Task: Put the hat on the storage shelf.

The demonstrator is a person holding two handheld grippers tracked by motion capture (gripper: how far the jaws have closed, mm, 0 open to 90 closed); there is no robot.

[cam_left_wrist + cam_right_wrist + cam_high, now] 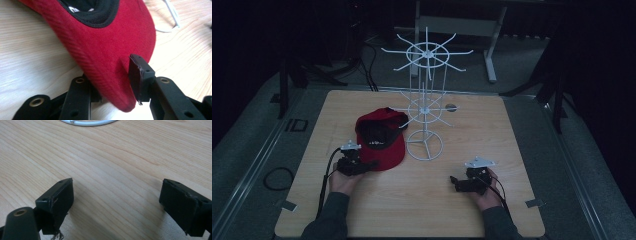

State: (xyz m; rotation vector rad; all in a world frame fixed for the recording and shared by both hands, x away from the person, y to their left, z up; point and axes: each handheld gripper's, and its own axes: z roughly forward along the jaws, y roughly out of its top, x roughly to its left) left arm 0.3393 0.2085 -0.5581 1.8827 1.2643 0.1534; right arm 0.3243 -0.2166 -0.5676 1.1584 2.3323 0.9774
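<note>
Red corduroy cap with black lining [381, 137] lies upside down on the light wood-grain tabletop [437, 200], just beside the white wire rack's ring base [424, 146]. Left gripper [112, 82] straddles the brim, jaws parted, not clamped. Right gripper [116, 205] spread wide over bare wood. Dark room, grey floor around.

Left tool [371, 164] jaws partly apart; right tool [454, 181] jaws wide, low.
</note>
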